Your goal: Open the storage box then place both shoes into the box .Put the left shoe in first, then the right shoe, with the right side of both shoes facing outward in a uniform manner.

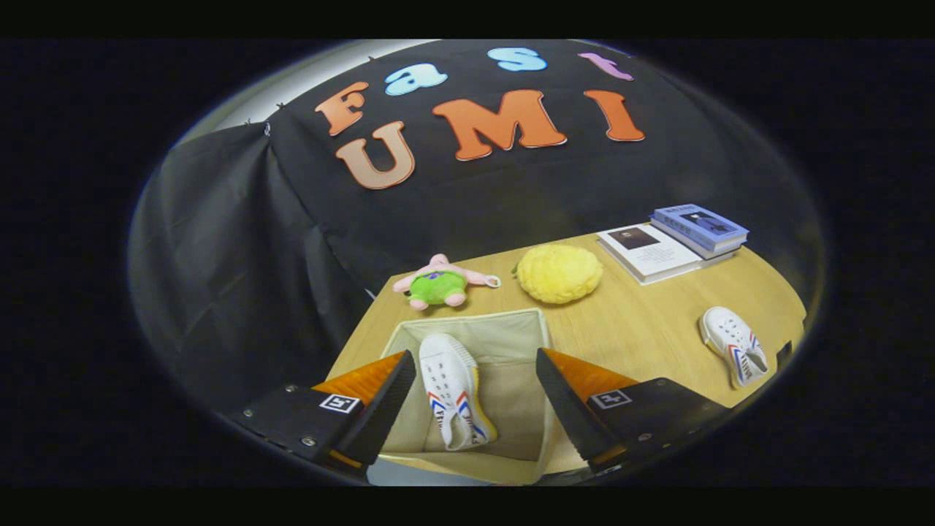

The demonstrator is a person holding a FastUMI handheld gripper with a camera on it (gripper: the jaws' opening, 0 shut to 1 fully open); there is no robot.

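1. Beige fabric storage box (pixel 511 332) holds a white shoe (pixel 454 391) with red-and-blue stripes.
2. Matching white second shoe (pixel 733 345), striped red and blue, lies on the light wood table (pixel 643 329).
3. Yellow plush (pixel 559 273); pink-and-green plush toy (pixel 438 283); blue book (pixel 700 226) on a white book (pixel 650 254).

The gripper (pixel 475 387) hangs spread wide over the open box (pixel 504 329), holding nothing. 1 shoe (pixel 454 398) lies inside toward the left; bare room remains to its right. The other shoe (pixel 734 345) lies on bare table (pixel 643 329), well apart from the books (pixel 676 241), cushion (pixel 559 274) and plush (pixel 438 283).
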